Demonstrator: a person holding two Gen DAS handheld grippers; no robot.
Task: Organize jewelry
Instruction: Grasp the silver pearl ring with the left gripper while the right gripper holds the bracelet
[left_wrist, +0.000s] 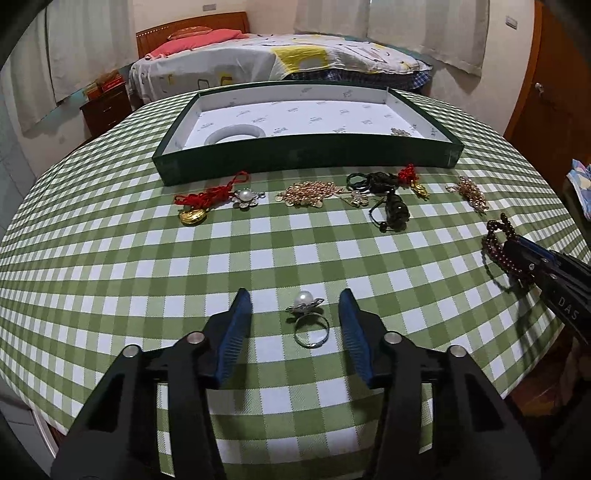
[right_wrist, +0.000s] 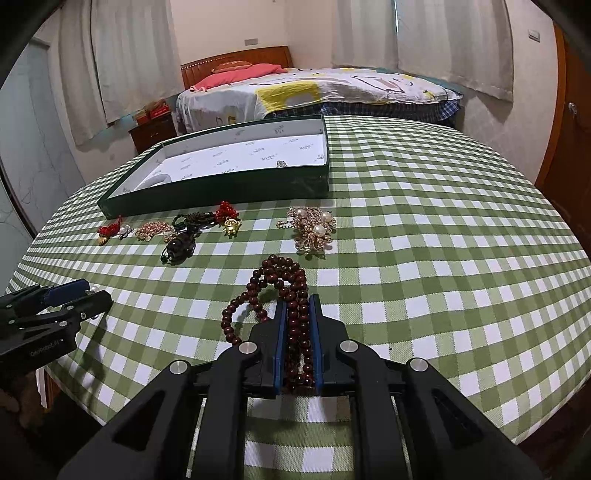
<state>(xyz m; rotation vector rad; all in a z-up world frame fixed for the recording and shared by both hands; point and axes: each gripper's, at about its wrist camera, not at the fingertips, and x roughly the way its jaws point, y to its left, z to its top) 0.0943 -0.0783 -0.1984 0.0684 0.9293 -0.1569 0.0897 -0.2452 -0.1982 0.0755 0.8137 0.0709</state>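
**Closing on the pearl ring, beads already in hand**

Straddling the silver ring with a white pearl on a flower setting (left_wrist: 308, 319), your left gripper (left_wrist: 295, 306) sits w/ its blue pads either side of it, partway open, nothing pinched yet. The ring lies on the green-and-white check tablecloth (left_wrist: 110, 277), band toward you, pearl head away. Aim the pads (left_wrist: 236, 332) at the flower head or the top of the band, not the thin loop alone; it looks likely to skid or flip if caught low. Keep the tips just off the cloth so you don't grab fabric, then squeeze slowly & check it's seated before lifting.

Your right gripper (right_wrist: 297, 306) is clamped narrow on the dark red-brown wooden bead strand (right_wrist: 280, 288); several loops spill fwd past the tips onto the cloth. Lift high enough that the loose loops clear the other pieces.

Beyond, near the tray's front wall: a red-cord gold pendant (left_wrist: 194, 210), a pearl flower brooch (left_wrist: 245, 197), a gold chain pile (left_wrist: 308, 194), a black cord w/ dark beads (left_wrist: 391, 210), a small gold charm on red knot (left_wrist: 415, 181), & a gold-and-pearl cluster (right_wrist: 314, 229).

The shallow dark green tray w/ white printed lining (left_wrist: 306, 155) is mostly bare: a pale bangle (left_wrist: 236, 133) at its near left, one small gold piece (left_wrist: 400, 132) near the right corner. Plenty of room for both items.
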